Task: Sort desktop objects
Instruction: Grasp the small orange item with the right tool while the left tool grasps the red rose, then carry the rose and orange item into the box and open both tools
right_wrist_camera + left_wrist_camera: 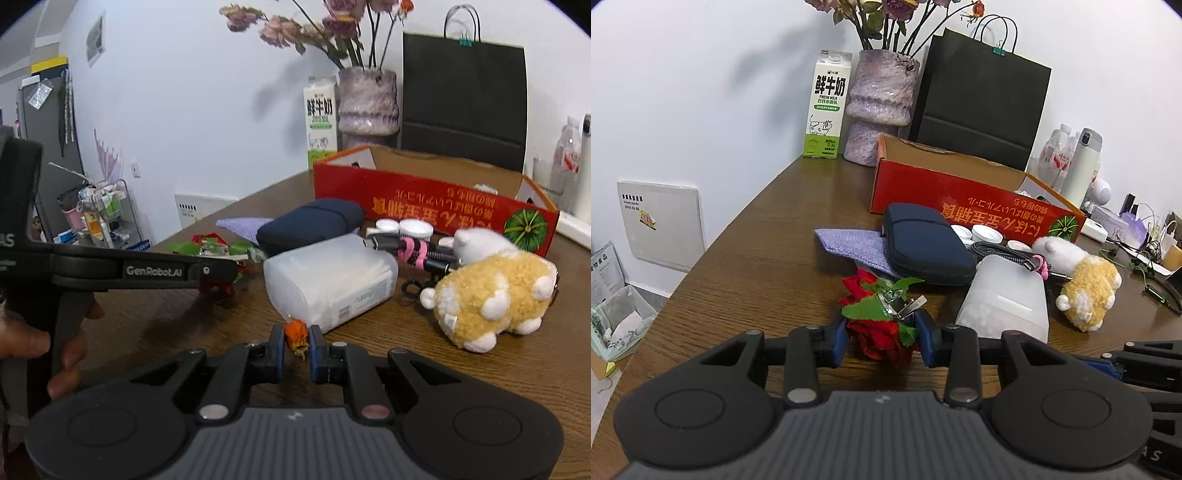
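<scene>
Fingers of our left gripper (882, 341) pinch a red fabric flower (881, 338); right gripper (296, 345) pinches a dried bud (296, 334); we lift both gently.

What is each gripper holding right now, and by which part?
The left gripper clamps the red fabric rose across its bloom. The right gripper is shut on a small dried orange flower bud, pinched at its sides.
</scene>
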`<state>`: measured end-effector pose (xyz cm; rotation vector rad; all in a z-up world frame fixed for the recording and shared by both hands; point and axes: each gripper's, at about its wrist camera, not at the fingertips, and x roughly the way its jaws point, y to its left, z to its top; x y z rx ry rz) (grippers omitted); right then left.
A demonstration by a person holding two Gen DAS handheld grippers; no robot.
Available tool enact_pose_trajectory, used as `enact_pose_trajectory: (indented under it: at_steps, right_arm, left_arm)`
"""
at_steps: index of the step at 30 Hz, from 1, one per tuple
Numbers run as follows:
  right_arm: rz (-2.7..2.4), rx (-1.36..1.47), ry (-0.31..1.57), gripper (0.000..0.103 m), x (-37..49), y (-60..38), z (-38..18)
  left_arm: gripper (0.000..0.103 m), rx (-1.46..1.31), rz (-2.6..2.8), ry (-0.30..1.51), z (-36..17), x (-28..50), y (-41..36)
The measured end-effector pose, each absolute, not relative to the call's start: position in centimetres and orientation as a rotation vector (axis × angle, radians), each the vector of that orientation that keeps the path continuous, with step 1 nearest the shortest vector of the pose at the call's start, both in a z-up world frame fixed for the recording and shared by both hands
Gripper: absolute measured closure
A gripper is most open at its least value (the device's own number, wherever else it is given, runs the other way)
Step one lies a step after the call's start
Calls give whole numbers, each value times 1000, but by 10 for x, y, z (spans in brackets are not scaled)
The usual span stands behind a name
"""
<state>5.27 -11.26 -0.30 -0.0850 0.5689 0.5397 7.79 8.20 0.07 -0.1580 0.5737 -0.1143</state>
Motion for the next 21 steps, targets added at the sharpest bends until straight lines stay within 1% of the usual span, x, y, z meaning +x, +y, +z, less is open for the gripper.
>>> enact_pose_trajectory:
  at_steps: [5,9,15,21]
  right_arm:
    - [521,-64,552,91,48,-124,0]
    - [512,-30,527,91,45,-135,9]
    - [487,6,468,91,54,-158,36]
    - [426,19,403,91,88,-183,70]
  left_arm:
    - [65,-161,-124,545,3,71,80]
    - [65,-123,-103,469,11,59,73]
    - [65,-179,-158,403,45,58,66]
    - [65,-190,-209,397,87,98,44]
